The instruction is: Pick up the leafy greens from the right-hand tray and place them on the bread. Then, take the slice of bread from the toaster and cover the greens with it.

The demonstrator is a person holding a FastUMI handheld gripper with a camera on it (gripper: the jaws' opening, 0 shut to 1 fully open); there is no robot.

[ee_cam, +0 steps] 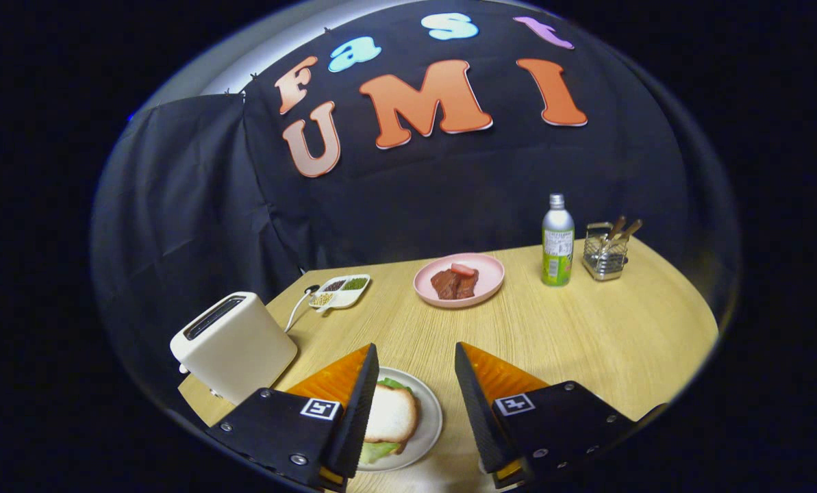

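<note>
The jaws [413, 411] stand wide apart with nothing held between them, raised above the pale wooden surface [586, 335]. Between the two fingers, closer to the left one, a white plate [430, 419] rests on the surface. On it lies the slice of bread [391, 414], and the leafy greens [379, 450] peek out from under its near edge and again at its far edge, so the greens sit beneath the bread. The left finger overlaps the plate's left side and hides part of the bread.

Just left of the fingers stands the cream toaster [233, 346], its slot facing up and dark; whether anything is inside cannot be told. A white cord [297, 307] runs from behind it toward the booth wall.

Beyond the toaster, near the surface's far edge, lies a small white divided dish [342, 291] with what look like grains or beans in its compartments. Straight ahead of the jaws, well apart from the white plate, a pink plate [489, 275] carries brownish-red pieces of food [455, 282]. Further right stands an upright bottle [557, 241] with a green label and a silver cap, and just beside it a wire basket [605, 257] holds wooden-handled utensils. Nothing stands between the jaws and the white plate.
</note>
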